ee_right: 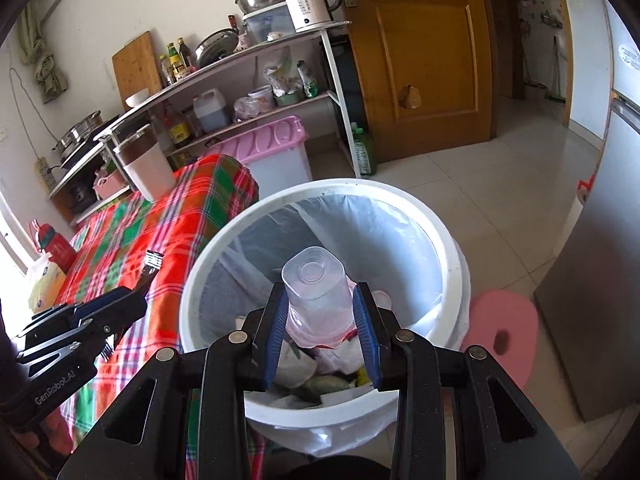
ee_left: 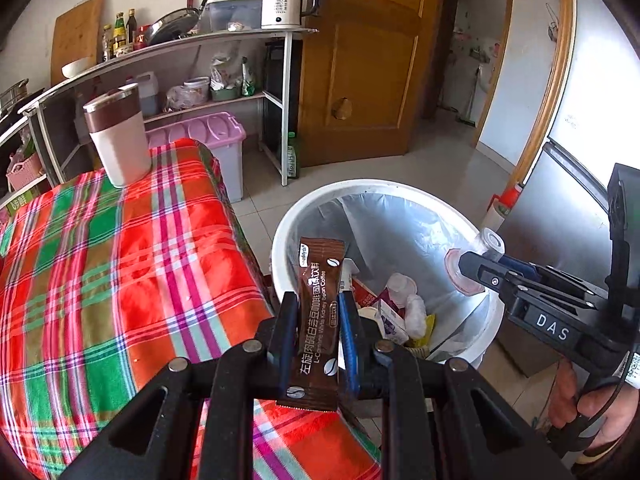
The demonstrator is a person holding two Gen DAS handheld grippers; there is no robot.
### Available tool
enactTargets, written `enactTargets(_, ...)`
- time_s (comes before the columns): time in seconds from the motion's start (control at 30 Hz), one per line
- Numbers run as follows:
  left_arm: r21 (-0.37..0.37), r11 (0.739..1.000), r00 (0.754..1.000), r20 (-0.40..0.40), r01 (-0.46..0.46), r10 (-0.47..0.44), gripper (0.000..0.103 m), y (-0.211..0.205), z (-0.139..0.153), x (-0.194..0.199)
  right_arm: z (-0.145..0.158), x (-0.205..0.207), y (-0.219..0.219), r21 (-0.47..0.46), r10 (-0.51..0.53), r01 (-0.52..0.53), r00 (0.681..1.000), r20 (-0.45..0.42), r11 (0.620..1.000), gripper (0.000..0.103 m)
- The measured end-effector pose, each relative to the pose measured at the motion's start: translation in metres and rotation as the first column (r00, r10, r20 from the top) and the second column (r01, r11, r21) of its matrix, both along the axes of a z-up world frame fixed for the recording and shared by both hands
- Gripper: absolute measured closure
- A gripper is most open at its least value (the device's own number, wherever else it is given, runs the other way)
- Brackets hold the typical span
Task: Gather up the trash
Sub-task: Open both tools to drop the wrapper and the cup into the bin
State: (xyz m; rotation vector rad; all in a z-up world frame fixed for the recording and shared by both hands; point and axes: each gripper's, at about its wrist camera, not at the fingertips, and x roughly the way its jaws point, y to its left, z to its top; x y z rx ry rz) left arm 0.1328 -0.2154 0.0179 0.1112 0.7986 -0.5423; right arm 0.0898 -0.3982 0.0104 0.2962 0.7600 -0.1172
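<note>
The left gripper (ee_left: pixel 318 312) is clenched on a brown coffee sachet (ee_left: pixel 319 322), which stands upright between its blue pads, at the edge of the table with the plaid cloth (ee_left: pixel 120 264) and just beside the white trash bin (ee_left: pixel 280 240); the right gripper (ee_right: pixel 320 316) grasps a clear plastic cup (ee_right: pixel 316 292), base pointing forward, over the mouth of the bin, whose plastic liner (ee_right: pixel 400 240) already holds wrappers and scraps; a white tumbler (ee_left: pixel 116 136) stands at the table's far end; a pink stool (ee_right: pixel 500 336) sits beside the bin.
</note>
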Motion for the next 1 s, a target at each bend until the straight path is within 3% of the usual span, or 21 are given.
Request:
enactTargets(0.5,0.018,1.000,1.000,-0.031,0.003,-0.002,0.080,-0.016,-0.010,0.013,-0.015,0.015,-0.013,-0.017,-0.003,0.002,0.998,-0.062,1.000,0.066)
enactTargets(0.57,0.008,1.000,0.999,-0.047,-0.002,0.002,0.064,-0.014,-0.011,0.015,-0.015,0.015,-0.015,-0.002,-0.006,0.006,0.998,-0.060,1.000,0.061)
enactTargets(0.6,0.009,1.000,0.999,-0.048,-0.006,0.007,0.062,-0.014,-0.011,0.015,-0.015,0.014,-0.016,0.007,-0.007,0.008,0.998,-0.060,1.000,0.060)
enactTargets(1.0,-0.005,1.000,0.999,-0.027,-0.020,0.020,0.051,-0.007,-0.006,0.004,-0.007,0.004,-0.013,0.022,-0.025,0.026,0.999,-0.031,0.999,0.058)
